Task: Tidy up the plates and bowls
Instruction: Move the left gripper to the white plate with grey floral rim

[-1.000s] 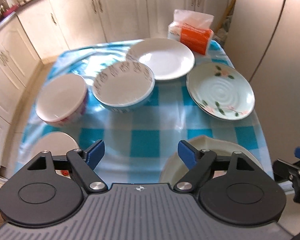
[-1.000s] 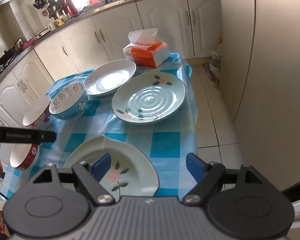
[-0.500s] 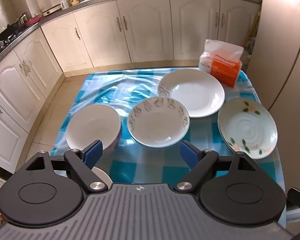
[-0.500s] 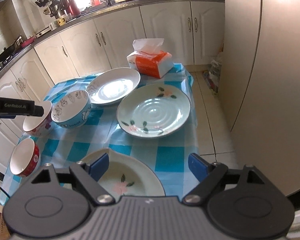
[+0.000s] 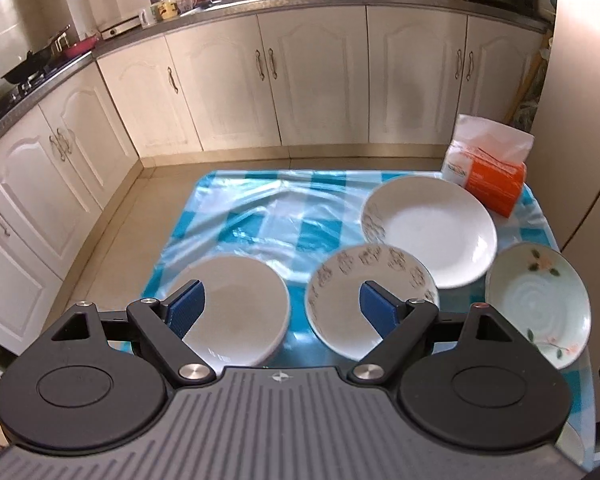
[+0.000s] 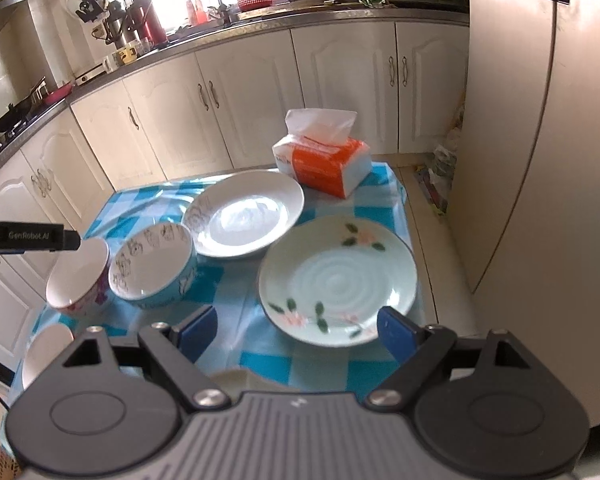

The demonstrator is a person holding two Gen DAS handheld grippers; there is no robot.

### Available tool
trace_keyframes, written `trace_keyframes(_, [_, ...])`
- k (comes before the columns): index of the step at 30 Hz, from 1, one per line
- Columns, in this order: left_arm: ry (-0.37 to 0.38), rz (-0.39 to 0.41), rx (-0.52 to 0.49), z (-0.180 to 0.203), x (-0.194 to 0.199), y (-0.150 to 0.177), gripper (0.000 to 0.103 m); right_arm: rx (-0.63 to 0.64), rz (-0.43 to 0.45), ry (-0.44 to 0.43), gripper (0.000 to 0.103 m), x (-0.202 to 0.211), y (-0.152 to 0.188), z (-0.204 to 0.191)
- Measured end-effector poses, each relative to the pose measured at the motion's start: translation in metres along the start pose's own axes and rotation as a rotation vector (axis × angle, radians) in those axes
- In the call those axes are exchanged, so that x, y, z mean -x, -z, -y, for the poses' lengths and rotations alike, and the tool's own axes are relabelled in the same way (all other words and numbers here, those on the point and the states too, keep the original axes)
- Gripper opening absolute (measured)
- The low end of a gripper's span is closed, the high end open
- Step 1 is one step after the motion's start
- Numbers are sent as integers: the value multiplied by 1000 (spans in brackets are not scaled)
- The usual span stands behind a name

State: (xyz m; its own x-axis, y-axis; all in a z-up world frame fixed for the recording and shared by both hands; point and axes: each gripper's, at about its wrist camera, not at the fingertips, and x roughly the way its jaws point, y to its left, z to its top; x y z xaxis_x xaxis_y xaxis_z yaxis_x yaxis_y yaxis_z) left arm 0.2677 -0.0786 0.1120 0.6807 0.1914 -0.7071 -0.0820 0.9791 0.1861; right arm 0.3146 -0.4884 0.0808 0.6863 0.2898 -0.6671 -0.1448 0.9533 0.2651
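On the blue checked tablecloth [image 5: 268, 216] stand a white bowl with a floral outside [image 5: 240, 308], a bowl with cartoon print [image 5: 352, 280], a white plate [image 5: 432, 232] and a pale green flowered plate [image 5: 540, 300]. My left gripper [image 5: 278, 308] is open and empty, held above the two bowls. My right gripper [image 6: 296, 330] is open and empty above the near table edge. In the right wrist view I see the same floral bowl [image 6: 78, 276], cartoon bowl [image 6: 152, 264], white plate [image 6: 244, 214], green plate [image 6: 336, 284], a red-sided bowl [image 6: 46, 350] and a sliver of a flowered plate [image 6: 236, 378] under the gripper.
An orange and white tissue pack [image 6: 324, 158] sits at the table's far right corner. A tall beige fridge [image 6: 540, 160] stands right of the table. Cream cabinets [image 5: 312, 80] and a cluttered counter run behind and along the left.
Both grippers have pulled back and tilted up, so the dishes sit lower in view and more of the kitchen shows. Both stay open. No dish has moved.
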Motion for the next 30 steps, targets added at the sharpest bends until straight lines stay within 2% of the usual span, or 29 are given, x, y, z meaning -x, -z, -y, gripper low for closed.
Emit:
trace_keyframes(12, [-8, 30, -46, -9, -37, -27, 103, -75, -17, 5, 87, -45, -25, -6])
trace_keyframes(21, [14, 29, -98, -7, -49, -38, 103, -86, 1, 31, 87, -69, -43, -6])
trace_keyframes(30, [46, 25, -138, -4, -66, -47, 103, -118, 5, 18, 87, -92, -61, 0])
